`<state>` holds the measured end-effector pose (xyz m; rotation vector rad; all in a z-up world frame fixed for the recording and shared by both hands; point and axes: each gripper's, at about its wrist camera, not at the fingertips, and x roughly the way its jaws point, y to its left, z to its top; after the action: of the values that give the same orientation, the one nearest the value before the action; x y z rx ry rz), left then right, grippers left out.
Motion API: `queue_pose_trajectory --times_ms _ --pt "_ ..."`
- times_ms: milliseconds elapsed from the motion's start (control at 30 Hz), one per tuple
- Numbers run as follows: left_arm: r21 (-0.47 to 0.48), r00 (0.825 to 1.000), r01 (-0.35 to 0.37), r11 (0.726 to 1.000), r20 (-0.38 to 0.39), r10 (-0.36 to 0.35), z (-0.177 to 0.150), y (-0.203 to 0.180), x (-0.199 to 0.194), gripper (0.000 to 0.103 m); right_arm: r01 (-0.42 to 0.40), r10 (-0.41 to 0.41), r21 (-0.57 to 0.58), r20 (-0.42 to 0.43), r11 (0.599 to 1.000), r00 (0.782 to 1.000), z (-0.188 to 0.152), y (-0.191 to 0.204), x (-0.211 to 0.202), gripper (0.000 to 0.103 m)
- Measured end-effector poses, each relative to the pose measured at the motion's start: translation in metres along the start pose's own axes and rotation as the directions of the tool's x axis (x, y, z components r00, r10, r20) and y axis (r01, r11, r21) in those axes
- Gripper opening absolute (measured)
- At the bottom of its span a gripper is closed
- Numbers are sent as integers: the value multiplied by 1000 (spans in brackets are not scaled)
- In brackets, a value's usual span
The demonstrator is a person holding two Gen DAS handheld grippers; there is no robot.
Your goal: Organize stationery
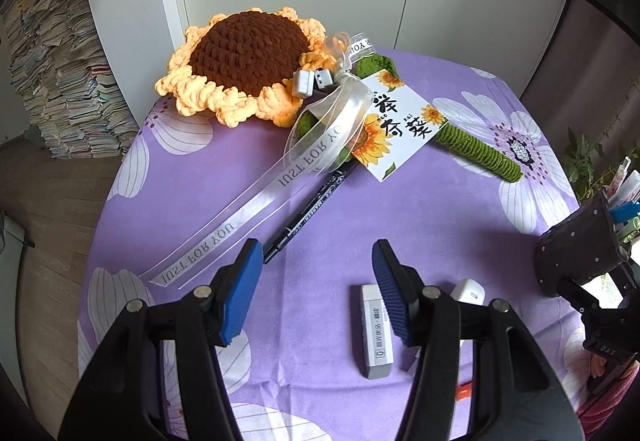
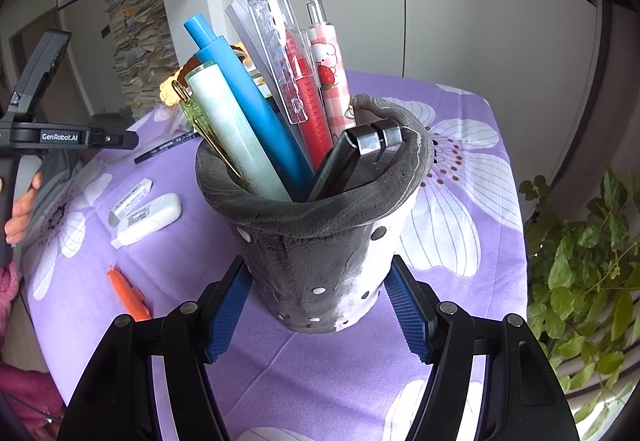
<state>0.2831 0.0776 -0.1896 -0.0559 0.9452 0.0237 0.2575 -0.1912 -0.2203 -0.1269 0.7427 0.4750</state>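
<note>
My left gripper (image 1: 316,281) hangs open above the purple flowered tablecloth (image 1: 320,201), with nothing between its blue pads. A black marker (image 1: 308,213) lies just beyond its left fingertip, partly under a ribbon. A grey-white eraser (image 1: 372,329) lies by the right finger, with a white correction tape (image 1: 468,291) beside it. My right gripper (image 2: 316,305) is shut on the base of a grey felt pen holder (image 2: 320,261), which stands upright. It holds several pens, among them a blue pen (image 2: 240,93) and a pink strawberry pen (image 2: 332,81).
A crocheted sunflower (image 1: 248,61) with a green stem, a card and a white ribbon (image 1: 240,217) fills the far part of the table. An orange item (image 2: 126,295) lies near the front edge. A leafy plant (image 2: 588,261) is to the right, paper stacks (image 1: 60,81) to the left.
</note>
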Motion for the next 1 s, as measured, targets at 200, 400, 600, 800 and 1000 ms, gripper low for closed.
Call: queue_pose_trajectory --times_ms 200,400,600,800,1000 --pt "86 1000 -13 996 -24 15 2 -7 16 39 23 -23 -28 -5 999 1000 1 6 1 70" --pt "148 995 -77 986 -51 86 5 -8 41 38 14 -15 -18 -8 1000 1000 1 2 1 70" --pt "127 996 -33 991 -84 44 4 -1 42 14 12 -12 -16 -8 1000 1000 0 0 2 70" --pt "199 987 -75 977 -123 101 -27 -6 19 9 5 -5 -8 -9 1000 1000 1 -3 3 70" --pt "216 980 -95 972 -153 129 -52 -3 -3 12 5 -5 -9 -9 1000 1000 0 -3 3 70"
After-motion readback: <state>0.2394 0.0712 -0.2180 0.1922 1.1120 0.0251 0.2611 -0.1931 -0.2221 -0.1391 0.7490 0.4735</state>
